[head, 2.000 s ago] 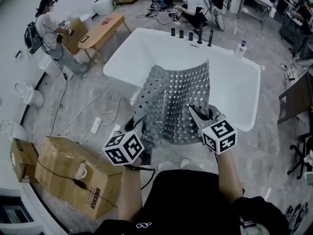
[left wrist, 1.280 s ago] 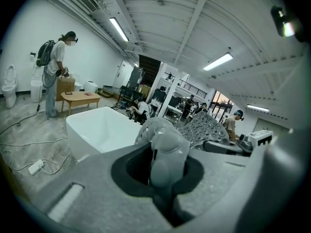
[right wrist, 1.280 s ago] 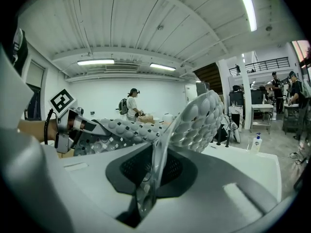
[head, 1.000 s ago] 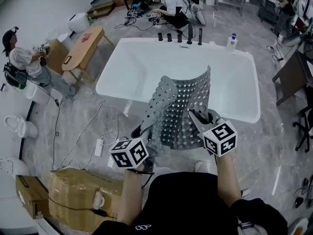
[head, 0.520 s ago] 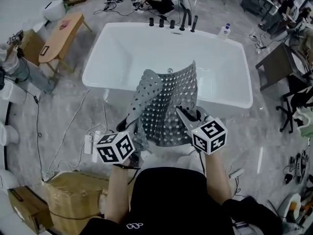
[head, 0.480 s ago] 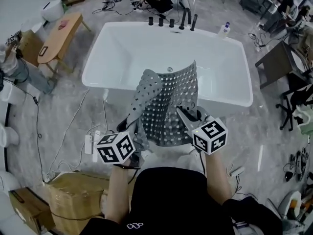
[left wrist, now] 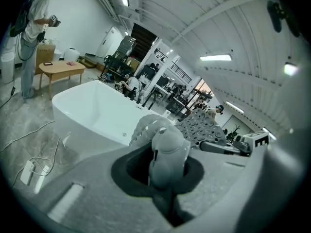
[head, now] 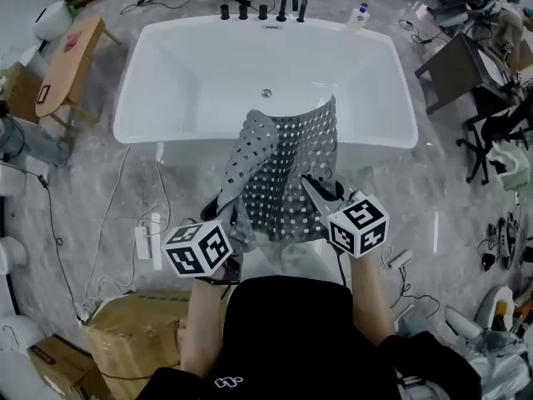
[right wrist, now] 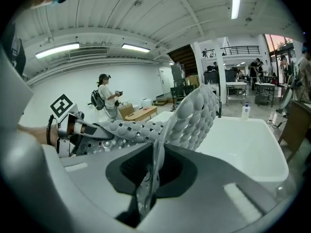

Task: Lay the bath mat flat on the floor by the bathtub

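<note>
The grey perforated bath mat hangs curled in the air over the near rim of the white bathtub. My left gripper is shut on the mat's near left corner, and my right gripper is shut on its near right corner. In the left gripper view the jaws pinch a bunched fold of the mat, with the tub beyond. In the right gripper view a thin edge of the mat runs between the shut jaws of the gripper, and the left gripper shows at left.
Black taps and a bottle stand on the tub's far rim. Cardboard boxes, a power strip and cables lie on the marble floor at left. A wooden bench is far left, a dark table right. A person stands farther off.
Both grippers have carried the mat forward and lower, toward the tub's near side. The tub now fills the middle of the head view. Both grips are unchanged.
</note>
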Tool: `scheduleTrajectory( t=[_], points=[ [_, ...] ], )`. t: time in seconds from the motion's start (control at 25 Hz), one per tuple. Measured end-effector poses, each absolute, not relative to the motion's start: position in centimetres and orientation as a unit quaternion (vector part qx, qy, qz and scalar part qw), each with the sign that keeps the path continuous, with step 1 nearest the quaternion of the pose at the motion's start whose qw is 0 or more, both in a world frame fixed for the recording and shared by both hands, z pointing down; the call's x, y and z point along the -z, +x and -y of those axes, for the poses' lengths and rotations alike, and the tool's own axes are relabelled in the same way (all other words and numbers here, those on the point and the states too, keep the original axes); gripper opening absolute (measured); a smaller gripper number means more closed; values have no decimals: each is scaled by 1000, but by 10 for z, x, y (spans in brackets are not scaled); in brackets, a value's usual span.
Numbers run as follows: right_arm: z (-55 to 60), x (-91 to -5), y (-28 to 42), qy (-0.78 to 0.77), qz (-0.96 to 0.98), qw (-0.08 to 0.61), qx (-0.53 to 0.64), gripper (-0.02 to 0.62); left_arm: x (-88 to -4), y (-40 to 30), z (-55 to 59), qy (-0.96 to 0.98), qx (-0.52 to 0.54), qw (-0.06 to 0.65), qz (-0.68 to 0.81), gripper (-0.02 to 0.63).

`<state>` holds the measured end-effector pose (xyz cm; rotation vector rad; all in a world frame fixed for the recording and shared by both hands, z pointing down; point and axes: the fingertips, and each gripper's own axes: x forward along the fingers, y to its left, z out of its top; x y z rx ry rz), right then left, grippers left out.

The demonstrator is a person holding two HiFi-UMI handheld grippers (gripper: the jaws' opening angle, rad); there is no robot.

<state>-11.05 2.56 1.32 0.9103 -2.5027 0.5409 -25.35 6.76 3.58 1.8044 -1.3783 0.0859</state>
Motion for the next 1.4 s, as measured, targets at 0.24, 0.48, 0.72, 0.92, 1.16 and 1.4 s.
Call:
scheduleTrajectory(
  t=[0.24,0.48,0.72,0.92,1.16,1.4],
  points=[
    [-27,-27,-79,342,888,222,-212,25,-46,-226,-65,720,-45,435,539,28],
    [-35,-56,-53,346,876,242,-233,25,-68,-205,-64,715,-66,449,531,28],
    [-44,-80,-37,343,867,266,-243,25,-94,-189,-72,708,-94,467,522,28],
    [-44,-110,-29,337,863,285,-247,25,-121,-186,-72,701,-113,473,521,28],
    [-51,-153,-21,337,849,308,-265,25,-157,-188,-72,693,-135,486,515,28],
    [-54,-189,-6,336,833,329,-290,24,-195,-171,-76,690,-176,498,494,28]
  ],
)
